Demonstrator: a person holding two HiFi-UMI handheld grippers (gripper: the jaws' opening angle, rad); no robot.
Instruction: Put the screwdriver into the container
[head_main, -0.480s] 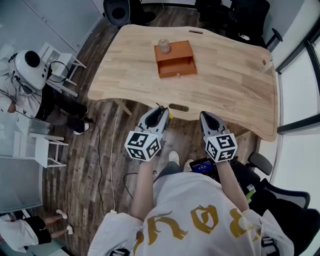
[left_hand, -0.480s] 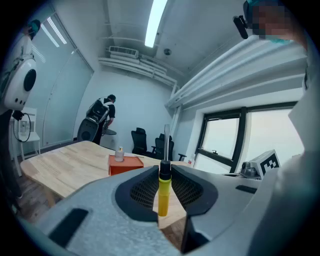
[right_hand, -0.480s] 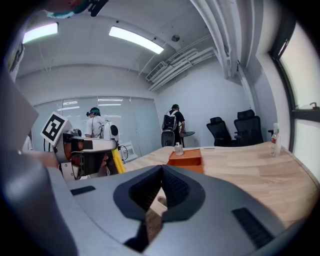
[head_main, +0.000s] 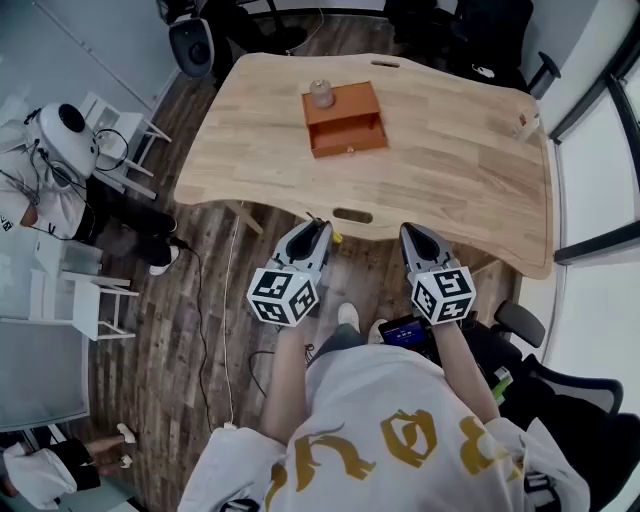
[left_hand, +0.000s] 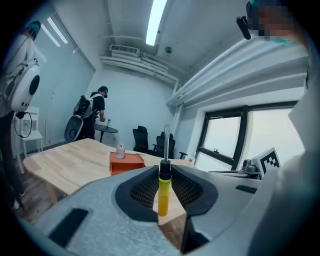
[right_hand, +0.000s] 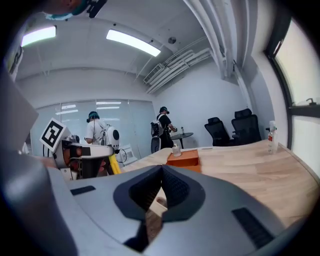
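My left gripper (head_main: 318, 227) is shut on a screwdriver (left_hand: 163, 196) with a yellow handle and black collar. It stands upright between the jaws, its metal shaft pointing up. The left gripper (left_hand: 164, 169) hovers just short of the near edge of the wooden table (head_main: 450, 170). The orange container (head_main: 345, 118) is a small drawer box on the table's far middle, its drawer pulled out toward me. On its top stands a small jar (head_main: 320, 93). The container (left_hand: 127, 163) lies well ahead of both grippers. My right gripper (head_main: 408, 231) hangs beside the left, shut and empty (right_hand: 161, 169).
A small bottle (head_main: 527, 125) stands near the table's right edge. A person in a white helmet (head_main: 60, 140) sits at the left among white stools (head_main: 85, 300). Black office chairs (head_main: 480, 30) stand beyond the table. A window wall runs along the right.
Both grippers keep their places in front of the table edge. A black round device beyond the table's far left corner has shifted to the left.
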